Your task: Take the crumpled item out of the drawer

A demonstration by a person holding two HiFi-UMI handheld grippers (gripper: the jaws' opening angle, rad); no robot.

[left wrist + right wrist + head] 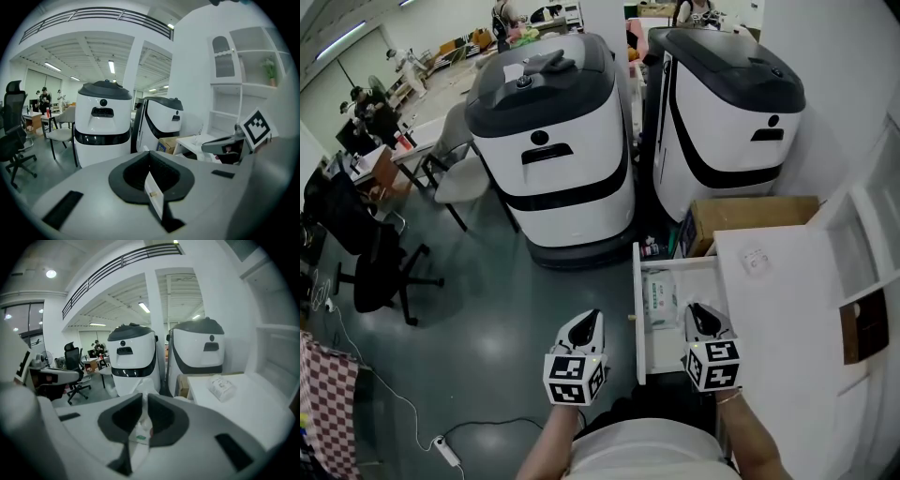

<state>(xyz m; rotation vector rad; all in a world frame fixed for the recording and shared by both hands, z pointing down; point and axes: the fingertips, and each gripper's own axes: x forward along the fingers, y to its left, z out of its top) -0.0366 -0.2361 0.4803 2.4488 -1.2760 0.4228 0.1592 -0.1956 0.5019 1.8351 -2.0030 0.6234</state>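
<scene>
The white drawer point(638, 281) stands pulled out beside the white tabletop point(787, 319). A flat white packet point(659, 298) lies in it. My right gripper point(701, 311) hangs over the drawer's right side. In the right gripper view it point(144, 398) is shut on a crumpled white wrapper point(138, 433) with green print, which pokes out past the jaws. My left gripper point(589, 321) hovers left of the drawer front, clear of its knob point(630, 319). Its jaws point(150, 154) stand a narrow slit apart with nothing in them; the drawer front point(154, 194) shows through the gap.
Two large white-and-black machines point(553, 141) point(727, 112) stand beyond the drawer, with a cardboard box point(750, 217) at its far end. A second crumpled packet point(754, 261) point(221, 387) lies on the tabletop. A black office chair point(380, 262) and a power strip point(445, 450) are on the floor at the left.
</scene>
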